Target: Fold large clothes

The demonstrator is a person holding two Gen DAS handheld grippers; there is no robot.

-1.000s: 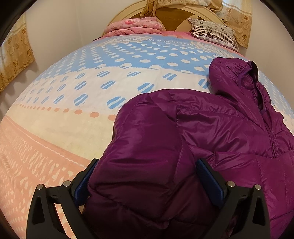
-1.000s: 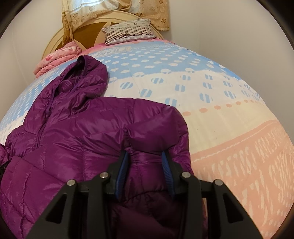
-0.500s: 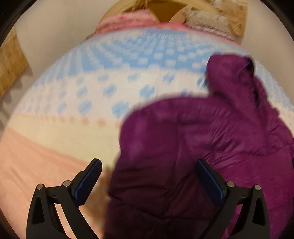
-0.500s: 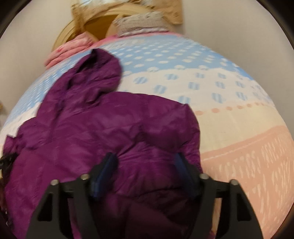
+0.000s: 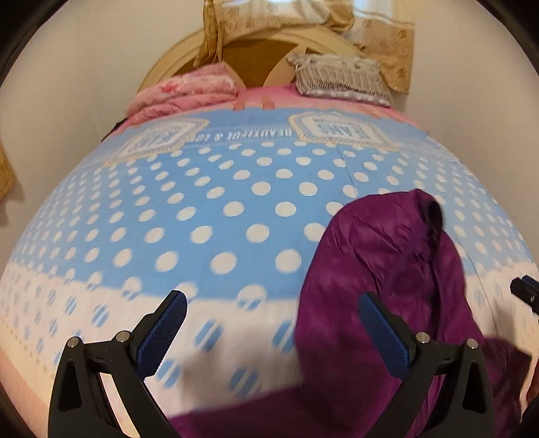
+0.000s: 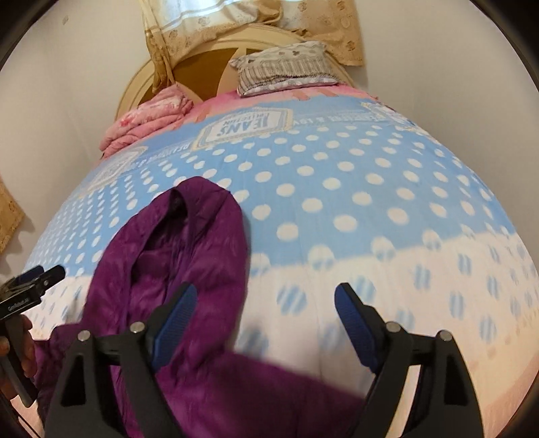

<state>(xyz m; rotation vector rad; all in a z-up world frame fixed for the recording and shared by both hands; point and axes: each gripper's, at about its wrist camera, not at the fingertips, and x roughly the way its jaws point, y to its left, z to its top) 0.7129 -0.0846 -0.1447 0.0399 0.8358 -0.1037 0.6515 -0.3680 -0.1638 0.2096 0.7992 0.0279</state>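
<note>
A purple hooded puffer jacket point(image 5: 387, 269) lies on the dotted bedspread point(image 5: 235, 188), hood toward the headboard. My left gripper point(image 5: 272, 298) hovers above the bed, open, with only bedspread showing between its fingers; the jacket is under and behind its right finger. In the right wrist view the jacket point(image 6: 188, 242) spreads at the lower left. My right gripper point(image 6: 265, 289) has its jaws opening wide, nothing gripped, its left finger over the jacket. The other gripper's tip shows at each view's edge, the right one point(image 5: 525, 293) and the left one point(image 6: 33, 283) with a hand behind it.
A striped pillow point(image 5: 340, 77) and a folded pink blanket point(image 5: 182, 94) lie against the rounded headboard point(image 5: 256, 57). Beige curtains point(image 6: 202, 20) hang above it. White walls close in on both sides of the bed.
Both grippers have let go of the jacket's folded lower part, risen and swung toward the headboard. The right jaws have spread from narrow to wide. The jacket now sits low in both views.
</note>
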